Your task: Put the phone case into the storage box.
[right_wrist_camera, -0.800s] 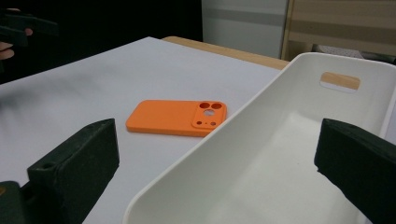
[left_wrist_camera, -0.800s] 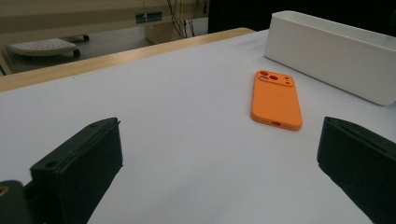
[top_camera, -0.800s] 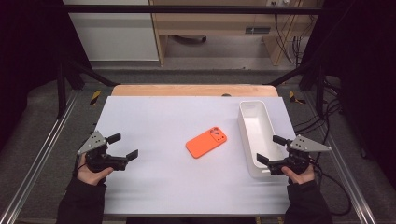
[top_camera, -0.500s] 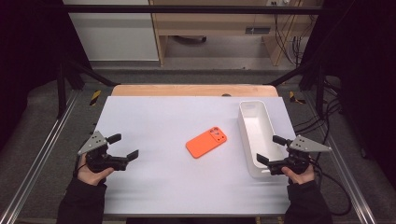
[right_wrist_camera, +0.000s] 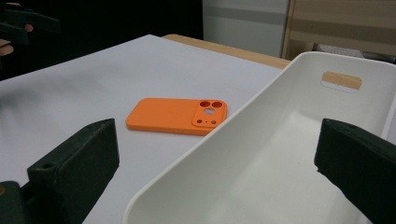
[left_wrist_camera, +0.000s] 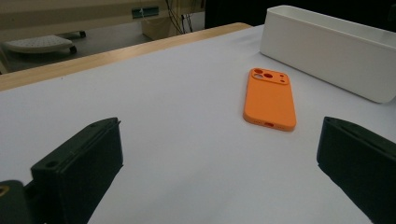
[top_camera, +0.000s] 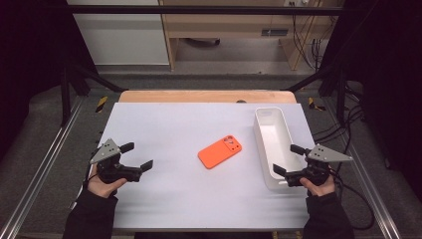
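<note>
An orange phone case (top_camera: 219, 151) lies flat, back up, in the middle of the white table (top_camera: 189, 129); it also shows in the left gripper view (left_wrist_camera: 270, 98) and the right gripper view (right_wrist_camera: 177, 115). A long white bin (top_camera: 272, 144) stands empty at the right (right_wrist_camera: 280, 158) (left_wrist_camera: 327, 51). My left gripper (top_camera: 137, 156) is open at the table's left edge, well clear of the case. My right gripper (top_camera: 288, 160) is open over the bin's near end, its jaws straddling the bin's near corner.
A wooden strip (top_camera: 204, 96) runs along the table's far edge. Metal frame rails (top_camera: 45, 164) flank both sides, with cables (top_camera: 348, 124) on the floor at the right. Behind stands a wooden bench (top_camera: 234, 25).
</note>
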